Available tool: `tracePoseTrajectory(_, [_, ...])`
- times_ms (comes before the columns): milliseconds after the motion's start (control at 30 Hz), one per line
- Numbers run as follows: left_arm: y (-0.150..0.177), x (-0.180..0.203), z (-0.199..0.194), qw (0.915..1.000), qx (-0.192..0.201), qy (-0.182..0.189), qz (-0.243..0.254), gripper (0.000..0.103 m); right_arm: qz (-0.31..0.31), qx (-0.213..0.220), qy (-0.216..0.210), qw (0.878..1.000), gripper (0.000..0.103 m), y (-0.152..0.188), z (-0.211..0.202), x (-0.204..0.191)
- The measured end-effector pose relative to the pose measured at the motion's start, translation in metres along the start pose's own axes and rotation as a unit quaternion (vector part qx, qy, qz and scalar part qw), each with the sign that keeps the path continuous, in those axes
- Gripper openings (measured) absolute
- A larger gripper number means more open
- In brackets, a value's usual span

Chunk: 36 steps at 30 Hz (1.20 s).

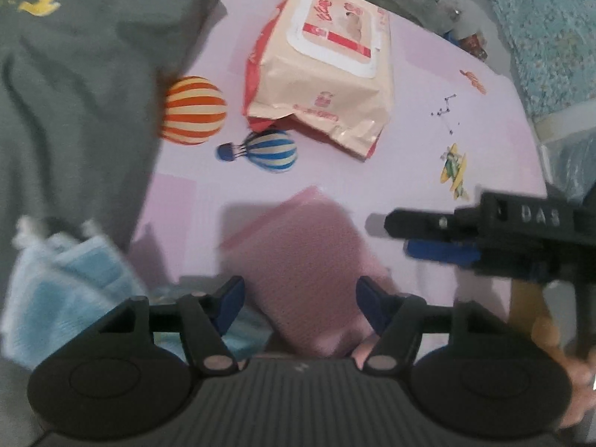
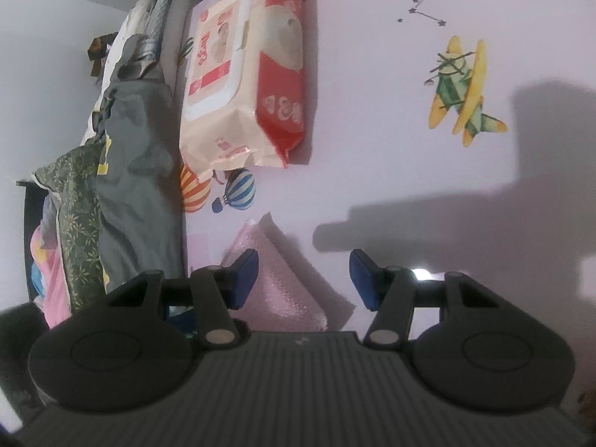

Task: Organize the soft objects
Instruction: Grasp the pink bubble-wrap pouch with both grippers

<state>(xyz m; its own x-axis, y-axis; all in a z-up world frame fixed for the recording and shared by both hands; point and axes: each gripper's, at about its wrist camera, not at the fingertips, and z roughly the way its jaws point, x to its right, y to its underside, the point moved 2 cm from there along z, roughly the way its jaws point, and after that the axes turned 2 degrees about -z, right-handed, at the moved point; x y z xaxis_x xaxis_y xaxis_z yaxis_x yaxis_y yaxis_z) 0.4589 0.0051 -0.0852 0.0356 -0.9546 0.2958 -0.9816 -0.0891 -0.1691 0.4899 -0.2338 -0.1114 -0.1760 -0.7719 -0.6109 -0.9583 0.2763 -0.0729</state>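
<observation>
**Straddling the pink cloth with both sets of fingers released**

You are working with a badly smeared left wrist view. The light blue cloth [image 1: 56, 298] at the lower left is blurring into streaks, so its folds are not showing. The grey garment [image 1: 74, 93] is running off the left and top edges, with only part of its yellow print showing. At the far right, clutter past the edge of the pink mat [image 1: 465, 56] is staying too soft to identify. Your hand [image 1: 581, 372] is showing only as a blur at the frame edge.

The wipes pack [image 1: 327, 56] is the only container you are looking at. It is lying flat on the mat with its lid flap down, so its contents are staying hidden. Its lower end is covering part of the printed balloons.

Your left gripper [image 1: 300, 298] is pointing steeply down with its jaws apart. The pink cloth [image 1: 305, 260] is lying on the mat between them, and neither pad is visibly pressing it. Your right gripper [image 2: 305, 279] is also hanging released and holding nothing, with the pink cloth sitting just beside its left pad. Behind that pad, the cloth's near edge is disappearing under the gripper body.
</observation>
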Motion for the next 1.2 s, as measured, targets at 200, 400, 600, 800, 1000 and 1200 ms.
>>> tracePoseTrajectory(200, [-0.01, 0.006, 0.01, 0.9985, 0.024, 0.046, -0.018, 0.071, 0.014, 0.007, -0.005, 1.0, 0.054, -0.005, -0.008, 0.012])
tracePoseTrajectory(400, [-0.004, 0.012, 0.0, 0.9989, 0.032, 0.01, 0.034, 0.074, 0.006, 0.0, -0.016, 1.0, 0.052, -0.002, -0.014, 0.016])
tracePoseTrajectory(600, [-0.004, 0.014, 0.013, 0.9988, -0.009, 0.013, 0.046, 0.068, -0.006, -0.017, -0.021, 1.0, 0.033, 0.006, -0.003, 0.015])
tracePoseTrajectory(800, [-0.008, 0.015, 0.019, 0.999, -0.017, 0.032, 0.026, 0.062, -0.016, -0.016, -0.035, 0.999, 0.028, 0.008, 0.008, 0.01])
tracePoseTrajectory(1000, [-0.01, 0.024, -0.004, 0.9992, 0.014, 0.026, 0.027, 0.062, -0.03, 0.007, -0.042, 0.999, 0.028, 0.007, -0.004, -0.003])
tracePoseTrajectory(1200, [-0.001, 0.052, -0.059, 0.9943, 0.092, 0.025, 0.048, 0.062, -0.063, 0.06, -0.065, 0.994, 0.028, 0.007, -0.051, -0.03])
